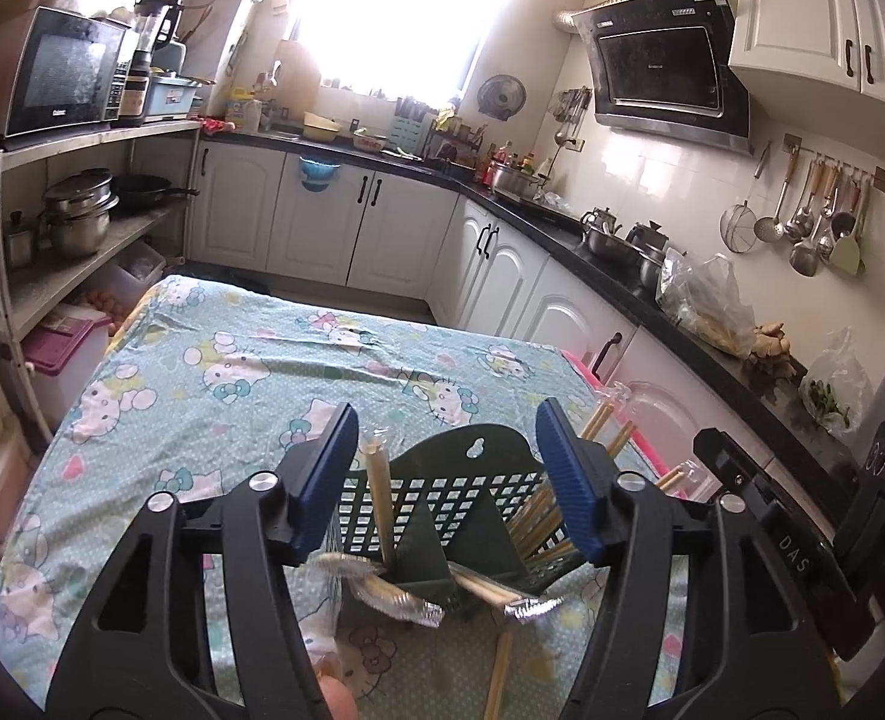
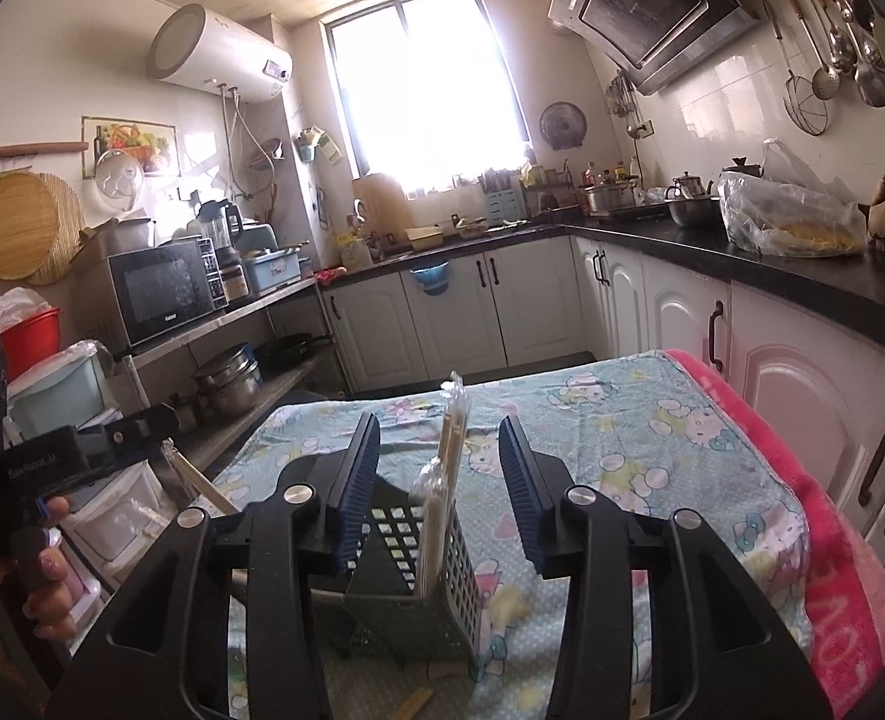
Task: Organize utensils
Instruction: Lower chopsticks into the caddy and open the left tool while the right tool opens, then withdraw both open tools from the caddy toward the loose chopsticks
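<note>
A dark green slotted utensil holder [image 1: 442,504] stands on the cloth-covered table [image 1: 232,360]. It holds several wooden chopsticks, some in clear wrappers [image 1: 376,480]. More chopsticks [image 1: 499,648] lie on the cloth in front of it. My left gripper [image 1: 448,474] is open, its blue pads either side of the holder and apart from it. In the right wrist view the holder [image 2: 418,588] stands between the pads of my open right gripper [image 2: 439,480], with a wrapped pair of chopsticks [image 2: 451,450] upright in it. The left gripper's body [image 2: 40,468] shows at the left.
The table has a Hello Kitty cloth and a pink towel [image 2: 826,540] along its right edge. White cabinets and a black counter [image 1: 652,294] run along the right and back. A shelf rack with a microwave [image 1: 52,78] and pots stands left.
</note>
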{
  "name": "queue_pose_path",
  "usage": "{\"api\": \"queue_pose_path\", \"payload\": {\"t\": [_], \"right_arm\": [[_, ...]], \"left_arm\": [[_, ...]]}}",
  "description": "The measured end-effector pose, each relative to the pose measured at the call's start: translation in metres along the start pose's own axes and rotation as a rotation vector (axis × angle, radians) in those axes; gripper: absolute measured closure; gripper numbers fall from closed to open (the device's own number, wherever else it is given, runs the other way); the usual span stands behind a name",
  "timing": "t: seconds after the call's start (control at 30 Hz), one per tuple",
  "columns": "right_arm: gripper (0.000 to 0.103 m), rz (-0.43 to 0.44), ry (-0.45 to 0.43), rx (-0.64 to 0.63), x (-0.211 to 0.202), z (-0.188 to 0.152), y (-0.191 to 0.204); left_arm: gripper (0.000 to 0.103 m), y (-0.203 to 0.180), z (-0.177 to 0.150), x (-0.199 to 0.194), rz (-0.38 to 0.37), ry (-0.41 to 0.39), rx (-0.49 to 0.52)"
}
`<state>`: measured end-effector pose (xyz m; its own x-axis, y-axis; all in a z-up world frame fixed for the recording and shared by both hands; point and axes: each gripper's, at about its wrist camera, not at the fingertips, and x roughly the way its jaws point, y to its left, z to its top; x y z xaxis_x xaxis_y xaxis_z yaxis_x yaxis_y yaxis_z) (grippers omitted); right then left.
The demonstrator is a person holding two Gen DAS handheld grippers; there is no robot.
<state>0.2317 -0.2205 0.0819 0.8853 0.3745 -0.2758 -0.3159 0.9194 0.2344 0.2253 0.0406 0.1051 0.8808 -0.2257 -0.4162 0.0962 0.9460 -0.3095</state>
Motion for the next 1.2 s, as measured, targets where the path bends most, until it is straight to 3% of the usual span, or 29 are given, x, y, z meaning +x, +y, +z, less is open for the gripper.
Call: {"api": "queue_pose_path", "payload": {"t": [0.2, 0.47, 0.7, 1.2], "right_arm": [[0.056, -0.004, 0.022, -0.018, -0.006, -0.007, 0.003], [0.055, 0.002, 0.052, -0.033, -0.016, -0.017, 0.007], [0.053, 0.011, 0.077, -0.05, -0.023, -0.024, 0.012], [0.047, 0.024, 0.149, -0.098, -0.029, -0.044, 0.018]], "left_arm": [[0.029, 0.002, -0.003, -0.013, -0.002, -0.014, -0.007], [0.018, 0.011, -0.007, -0.031, 0.003, -0.035, -0.045], [0.012, 0.02, -0.021, -0.041, 0.011, -0.031, -0.065], [0.011, 0.032, -0.053, -0.042, 0.049, 0.021, -0.093]]}}
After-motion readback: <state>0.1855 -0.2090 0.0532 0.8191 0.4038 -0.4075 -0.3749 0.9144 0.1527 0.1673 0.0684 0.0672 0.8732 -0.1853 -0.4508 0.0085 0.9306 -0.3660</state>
